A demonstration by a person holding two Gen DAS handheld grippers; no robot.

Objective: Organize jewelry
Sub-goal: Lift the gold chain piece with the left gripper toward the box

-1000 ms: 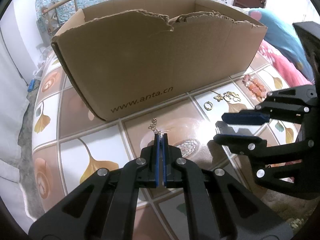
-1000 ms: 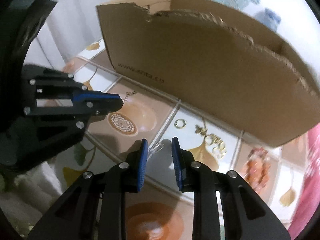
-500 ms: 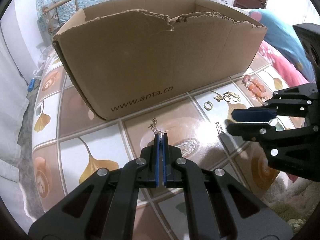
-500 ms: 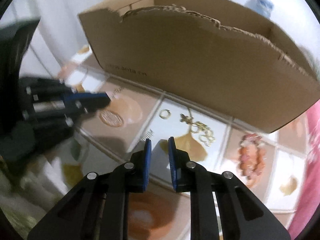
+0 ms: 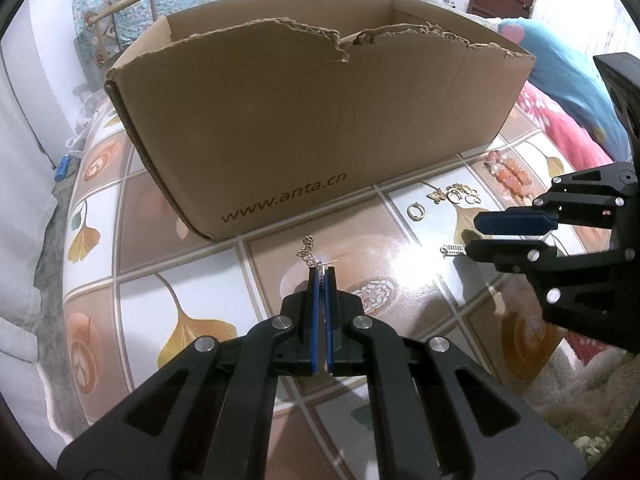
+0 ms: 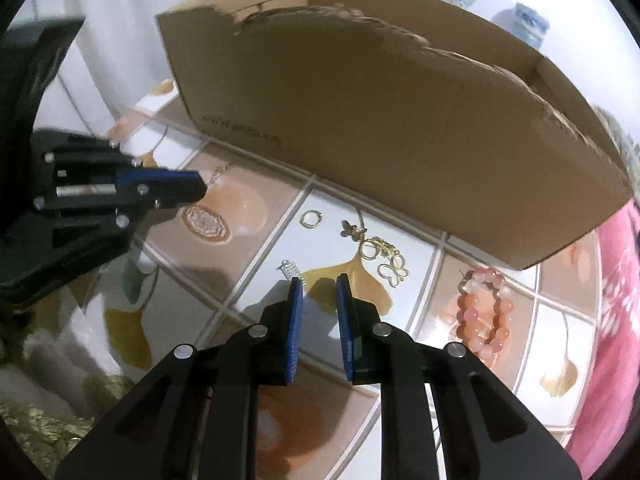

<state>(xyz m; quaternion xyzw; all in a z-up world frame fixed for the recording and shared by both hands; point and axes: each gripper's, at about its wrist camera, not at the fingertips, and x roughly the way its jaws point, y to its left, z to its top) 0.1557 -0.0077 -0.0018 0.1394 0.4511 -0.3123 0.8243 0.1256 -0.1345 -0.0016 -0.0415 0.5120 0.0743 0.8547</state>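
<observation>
My left gripper (image 5: 320, 270) is shut on the near end of a thin gold chain (image 5: 307, 247), which trails across the tile toward the cardboard box (image 5: 312, 120). In the right wrist view, the left gripper (image 6: 202, 186) sits at the left with the chain (image 6: 218, 172) at its tip. My right gripper (image 6: 319, 280) stands narrowly open with nothing between its pads. A small silver clip (image 6: 290, 269) lies on the table just left of its left fingertip. The left wrist view shows the right gripper (image 5: 474, 236) at the right, with the clip (image 5: 451, 250) at its lower finger.
Beyond the right gripper lie a gold ring (image 6: 311, 219), a cluster of gold butterfly charms and hoops (image 6: 380, 256) and a pink bead bracelet (image 6: 482, 312). The box (image 6: 400, 120) spans the back of the patterned table (image 5: 132, 304). Pink and blue fabric (image 5: 560, 120) lies at the right.
The right gripper's jaws have narrowed and it has shifted right. The silver clip that was between its fingertips now lies just left of them. The left gripper has not moved.
</observation>
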